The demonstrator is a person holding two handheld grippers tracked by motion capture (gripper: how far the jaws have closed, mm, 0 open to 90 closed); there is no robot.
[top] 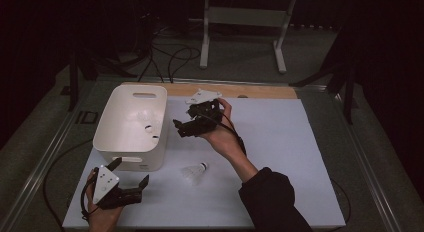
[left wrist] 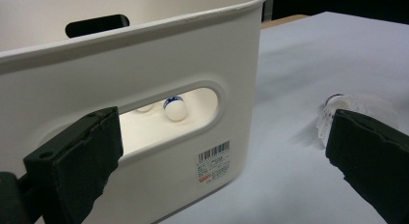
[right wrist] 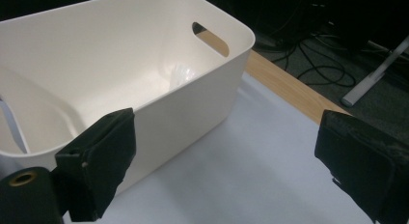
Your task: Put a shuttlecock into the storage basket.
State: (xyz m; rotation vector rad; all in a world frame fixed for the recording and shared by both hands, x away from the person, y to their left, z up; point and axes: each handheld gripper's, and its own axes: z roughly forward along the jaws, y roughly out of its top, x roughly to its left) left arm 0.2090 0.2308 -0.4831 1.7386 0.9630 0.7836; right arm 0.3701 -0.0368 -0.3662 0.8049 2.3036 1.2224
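Left gripper (top: 134,184): lower left of the high view, black and blocky with a grey three-cornered plate on top; jaws spread, holding nothing, just beside the bin's near wall.
Shuttlecock (top: 195,172): white, feathery skirt and rounded cork with a dark band, lying on its side on the sheet at lower centre, between the two grippers, apart from both.
Bin (top: 111,123): white smooth plastic, rounded corners, slot handles in its end walls, barcode label (left wrist: 214,162) on the near wall; centre left of the frame.
Inside bin: shuttlecock cork (left wrist: 174,108) with a blue band seen through the handle slot.
Right gripper (top: 189,123): mid frame, just right of the bin's rim, jaws wide apart and empty.
Surface: pale matte sheet (top: 280,142) over a table with a wooden strip (top: 260,91) along the far edge.
Room: dark; grey floor, black cables (top: 170,57), white metal stand (top: 245,22) at the top.
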